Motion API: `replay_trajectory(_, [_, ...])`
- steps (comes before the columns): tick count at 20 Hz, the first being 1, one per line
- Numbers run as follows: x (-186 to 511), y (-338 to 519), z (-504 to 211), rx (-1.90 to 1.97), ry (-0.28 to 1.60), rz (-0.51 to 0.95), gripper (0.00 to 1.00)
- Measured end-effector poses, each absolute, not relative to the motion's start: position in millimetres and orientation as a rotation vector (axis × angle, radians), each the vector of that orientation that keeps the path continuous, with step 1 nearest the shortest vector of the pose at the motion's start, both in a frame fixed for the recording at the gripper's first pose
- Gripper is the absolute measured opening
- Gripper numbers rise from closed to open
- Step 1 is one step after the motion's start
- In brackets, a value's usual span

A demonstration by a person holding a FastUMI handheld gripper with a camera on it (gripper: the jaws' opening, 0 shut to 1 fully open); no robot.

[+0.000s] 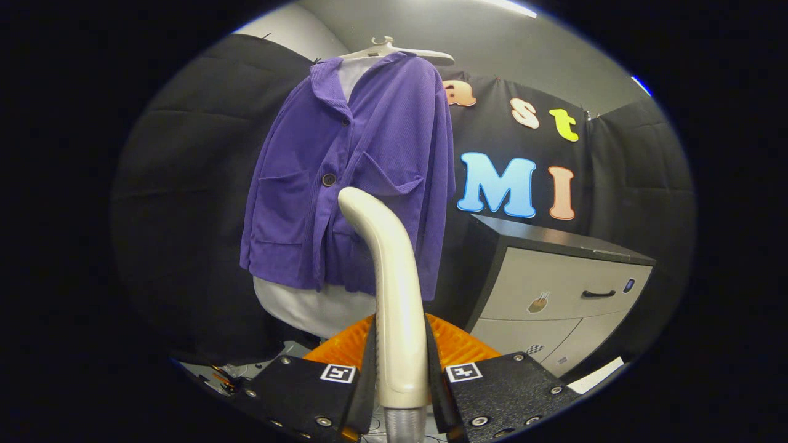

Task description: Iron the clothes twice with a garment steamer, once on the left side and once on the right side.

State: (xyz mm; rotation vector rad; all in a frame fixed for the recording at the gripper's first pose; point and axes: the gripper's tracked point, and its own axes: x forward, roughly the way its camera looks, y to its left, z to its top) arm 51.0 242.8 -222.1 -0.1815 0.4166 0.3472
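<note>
Backdrop: black cloth wall, purple jacket (345, 178) on hanger (394, 50).
Gripper (400, 369): level, jaws clamped on steamer handle (394, 289), nozzle against jacket front.

The steamer handle (394, 289) is standing between the gripper's (400, 369) fingers, both pressing on it. Beyond it, the jacket (345, 178) is hanging on a hanger (394, 50) before the booth wall, with a drawer cabinet (554, 289) sitting to its right.
</note>
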Motion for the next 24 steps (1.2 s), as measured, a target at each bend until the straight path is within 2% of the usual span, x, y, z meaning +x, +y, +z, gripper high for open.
replay_trajectory(9, [22.9,240.7,-256.8,-0.181,0.518,0.376,0.39])
replay_trajectory(12, [20.0,240.3,-243.9,-0.149,0.501,0.383,0.39])
replay_trajectory(16, [25.1,244.9,-192.3,-0.099,0.408,0.398,0.39])
replay_trajectory(24, [81.4,277.8,-63.5,-0.031,0.161,0.444,0.38])
